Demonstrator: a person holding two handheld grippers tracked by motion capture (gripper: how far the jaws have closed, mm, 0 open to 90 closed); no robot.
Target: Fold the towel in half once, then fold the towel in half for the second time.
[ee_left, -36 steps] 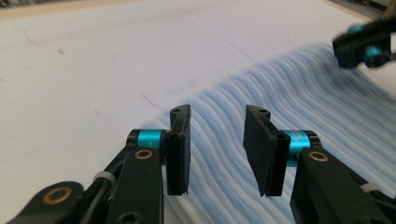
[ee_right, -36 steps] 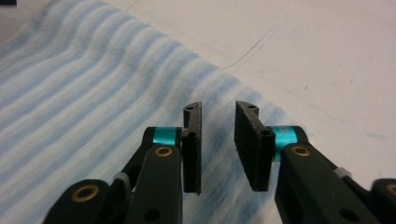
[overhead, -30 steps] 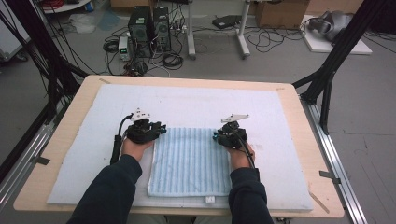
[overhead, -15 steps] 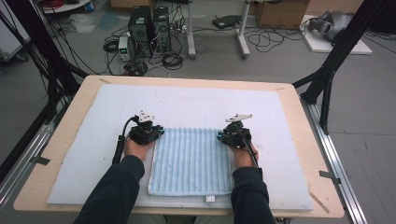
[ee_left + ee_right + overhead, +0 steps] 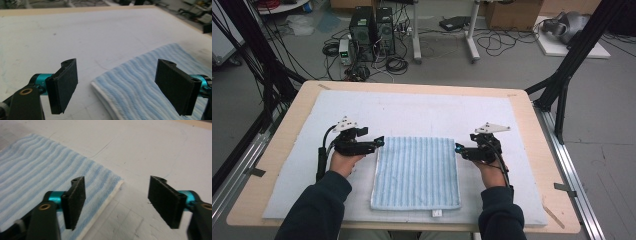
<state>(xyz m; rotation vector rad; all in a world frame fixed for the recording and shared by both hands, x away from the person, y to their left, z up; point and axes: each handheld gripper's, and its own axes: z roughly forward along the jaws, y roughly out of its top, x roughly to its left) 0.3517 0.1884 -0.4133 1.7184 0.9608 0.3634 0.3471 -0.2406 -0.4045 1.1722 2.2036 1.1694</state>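
A folded light-blue striped towel [image 5: 417, 172] lies flat on the white mat [image 5: 422, 112] in the high view. My left gripper [image 5: 379, 142] hovers at its far left corner and my right gripper [image 5: 459, 148] at its far right corner. Both have just been opening. In the left gripper view the left gripper [image 5: 117, 85] stands open above the towel's corner [image 5: 140, 82], its pads clear of the cloth. In the right gripper view the right gripper [image 5: 116, 200] stands open over the white-edged corner of the towel [image 5: 37, 170], gripping nothing.
The mat covers a wooden table [image 5: 532, 125] with bare wood along its edges. A small white tag [image 5: 437, 213] sits on the mat just in front of the towel's near edge. Black frame posts [image 5: 572, 60] rise at the table's far corners, with computers and cables on the floor beyond.
Both hands have drawn outward from the towel's far corners, left hand to the left and right hand to the right. The jaws have let go of the corners, and the towel lies flat.
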